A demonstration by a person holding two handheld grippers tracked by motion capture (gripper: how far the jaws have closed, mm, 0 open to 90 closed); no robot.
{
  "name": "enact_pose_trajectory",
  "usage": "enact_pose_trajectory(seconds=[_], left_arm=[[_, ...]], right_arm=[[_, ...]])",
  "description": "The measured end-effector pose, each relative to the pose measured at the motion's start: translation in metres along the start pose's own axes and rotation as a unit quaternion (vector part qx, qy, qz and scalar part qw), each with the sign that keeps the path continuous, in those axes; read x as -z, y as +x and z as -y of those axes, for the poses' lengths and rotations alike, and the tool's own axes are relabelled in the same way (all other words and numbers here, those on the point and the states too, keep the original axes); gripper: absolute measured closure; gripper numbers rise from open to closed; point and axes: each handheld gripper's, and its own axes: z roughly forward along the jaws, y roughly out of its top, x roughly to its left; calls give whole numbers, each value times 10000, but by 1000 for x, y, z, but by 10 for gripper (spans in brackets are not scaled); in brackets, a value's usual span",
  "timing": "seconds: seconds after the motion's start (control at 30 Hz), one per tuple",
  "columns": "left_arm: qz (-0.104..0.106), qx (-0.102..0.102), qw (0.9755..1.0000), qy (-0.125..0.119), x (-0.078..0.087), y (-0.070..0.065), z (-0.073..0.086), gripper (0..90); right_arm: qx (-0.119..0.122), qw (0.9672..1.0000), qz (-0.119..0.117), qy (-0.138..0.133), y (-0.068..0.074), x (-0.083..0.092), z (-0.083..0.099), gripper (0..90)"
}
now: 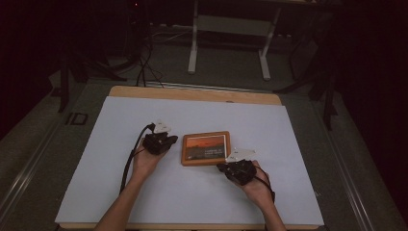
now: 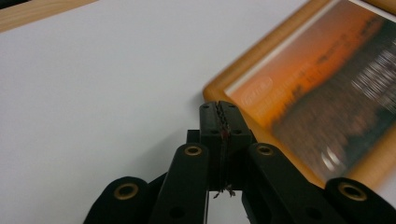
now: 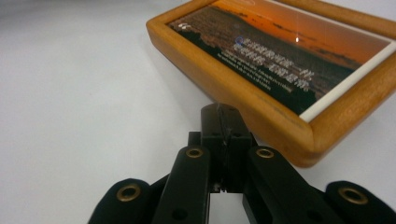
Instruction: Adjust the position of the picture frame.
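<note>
Your left gripper point(image 1: 160, 142) sits at the left edge of a wooden picture frame point(image 1: 206, 148), its two black jaws pressed together with nothing between them; in the left gripper view the closed tips point(image 2: 219, 116) point at the frame's near corner point(image 2: 299, 93), just short of the wood. Your right gripper point(image 1: 236, 169) rests at the frame's near right corner, jaws likewise together and empty; in the right gripper view its tips point(image 3: 219, 119) lie just beside the frame's wooden side point(image 3: 261, 107), whether touching cannot be told. The frame lies flat, face up, near the middle of a white sheet point(image 1: 144, 202) that covers a wooden table point(image 1: 192, 93), and it holds a print of an orange sunset over dark land with small lines of text too fine to read. A grey three-cornered plate tops each gripper, and a black cable point(image 1: 131, 159) trails back from your left one along your forearm. Beyond the table, a white stand point(image 1: 230, 29) stands on the dim floor.
</note>
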Motion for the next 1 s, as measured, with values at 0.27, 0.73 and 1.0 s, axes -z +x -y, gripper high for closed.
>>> enact_pose_trajectory(seconds=[0.27,0.73,1.0], left_arm=[[-116,132,9998,116,-38,3,-24,895],[42,-11,9988,493,-68,-2,-36,895],[252,-104,9977,614,-60,-6,-24,897]], right_arm=[[-109,9999,-15,6,-3,3,12,897],[-300,9995,35,-88,-12,4,16,898],[-368,9992,122,-101,-18,6,16,900]])
